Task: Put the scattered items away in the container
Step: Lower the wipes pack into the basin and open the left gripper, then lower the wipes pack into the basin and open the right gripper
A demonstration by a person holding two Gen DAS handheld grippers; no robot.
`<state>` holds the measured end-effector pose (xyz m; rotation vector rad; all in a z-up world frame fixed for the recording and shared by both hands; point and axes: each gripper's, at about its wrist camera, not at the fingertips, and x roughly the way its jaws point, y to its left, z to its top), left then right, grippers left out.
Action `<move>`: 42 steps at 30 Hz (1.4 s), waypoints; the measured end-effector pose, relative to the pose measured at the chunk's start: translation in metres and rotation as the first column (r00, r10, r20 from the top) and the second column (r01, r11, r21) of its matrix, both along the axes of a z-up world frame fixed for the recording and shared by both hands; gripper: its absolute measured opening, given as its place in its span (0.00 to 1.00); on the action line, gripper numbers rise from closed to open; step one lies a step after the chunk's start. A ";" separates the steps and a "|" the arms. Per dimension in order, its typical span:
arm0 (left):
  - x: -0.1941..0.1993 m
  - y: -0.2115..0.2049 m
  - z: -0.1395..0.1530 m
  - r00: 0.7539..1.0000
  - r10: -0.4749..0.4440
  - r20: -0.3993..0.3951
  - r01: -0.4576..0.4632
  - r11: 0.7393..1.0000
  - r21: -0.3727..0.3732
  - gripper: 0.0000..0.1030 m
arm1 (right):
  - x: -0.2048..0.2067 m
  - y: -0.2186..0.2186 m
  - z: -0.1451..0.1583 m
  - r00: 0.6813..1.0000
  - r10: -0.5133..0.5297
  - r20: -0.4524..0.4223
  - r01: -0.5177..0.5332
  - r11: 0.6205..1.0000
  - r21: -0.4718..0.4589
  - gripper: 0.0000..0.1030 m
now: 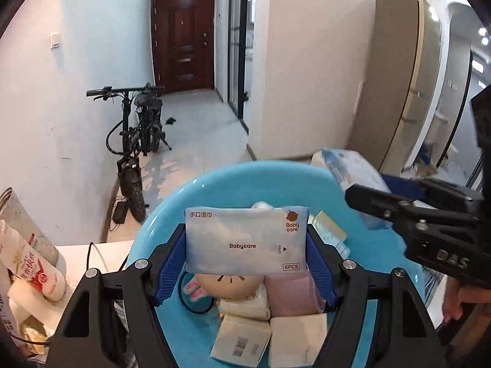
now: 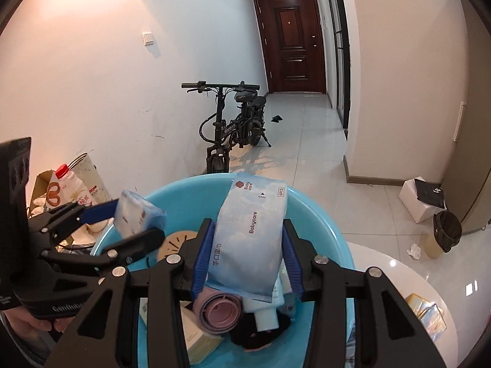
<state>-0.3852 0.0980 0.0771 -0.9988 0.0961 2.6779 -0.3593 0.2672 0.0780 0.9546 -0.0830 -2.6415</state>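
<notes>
Left wrist view: the left hand-held gripper (image 1: 245, 263) is clamped on a Babycare wipes pack (image 1: 247, 240), its blue pads (image 1: 170, 265) pressing the pack's two short ends. This pack is held broadside, label facing the camera, above the blue basin (image 1: 172, 211). Below it in the basin lie a round beige item (image 1: 228, 285), a pink roll (image 1: 291, 296), and white tissue packets (image 1: 242, 339). The right hand-held gripper (image 1: 373, 207) enters from the right edge over the basin's far right rim, holding a second wipes pack (image 1: 346, 171) seen here edge-on. A milk bottle (image 1: 33, 263) rests to the left, outside the basin.

Right wrist view: the right hand-held gripper (image 2: 247, 260) is closed on the second wipes pack (image 2: 251, 233), gripped along its long sides; the pack stands nearly upright and leans slightly to the right, directly above the basin (image 2: 319, 214). Beneath it are the pink roll (image 2: 219, 312), a white tube (image 2: 267, 314) and a dark item (image 2: 260, 334). The left hand-held gripper (image 2: 135, 219) reaches in from the left over the basin's left rim with its pack (image 2: 138, 216) between its fingers. The basin sits on a white worktop (image 2: 396, 279). A folding bicycle (image 2: 233, 125) stands by the wall in the hallway behind.
</notes>
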 end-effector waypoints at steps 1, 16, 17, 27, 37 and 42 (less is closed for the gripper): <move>-0.001 0.001 0.000 1.000 0.000 -0.005 0.000 1.000 -0.022 0.72 | -0.003 0.002 -0.001 1.000 0.003 0.005 -0.003 1.000 -0.016 0.41; -0.012 -0.014 -0.005 1.000 0.024 0.016 -0.025 0.999 0.041 0.72 | 0.002 0.002 0.009 0.999 -0.028 -0.035 0.028 1.000 -0.012 0.41; -0.011 -0.014 -0.003 1.000 0.016 0.014 -0.017 0.998 0.053 0.73 | 0.002 0.001 0.009 0.999 -0.027 -0.036 0.027 1.000 -0.011 0.41; -0.011 -0.022 0.004 0.997 0.076 0.008 -0.076 0.993 0.093 0.78 | 0.001 -0.002 0.006 1.000 -0.017 -0.026 0.017 1.000 -0.015 0.41; -0.011 -0.026 0.008 0.997 0.079 0.006 -0.080 0.994 0.080 0.89 | 0.004 -0.003 0.008 0.999 -0.018 -0.031 0.018 1.000 -0.012 0.41; -0.015 -0.020 0.002 0.997 0.078 0.024 -0.079 0.996 0.031 0.89 | 0.002 -0.004 0.005 0.999 -0.026 -0.019 0.025 1.000 -0.011 0.41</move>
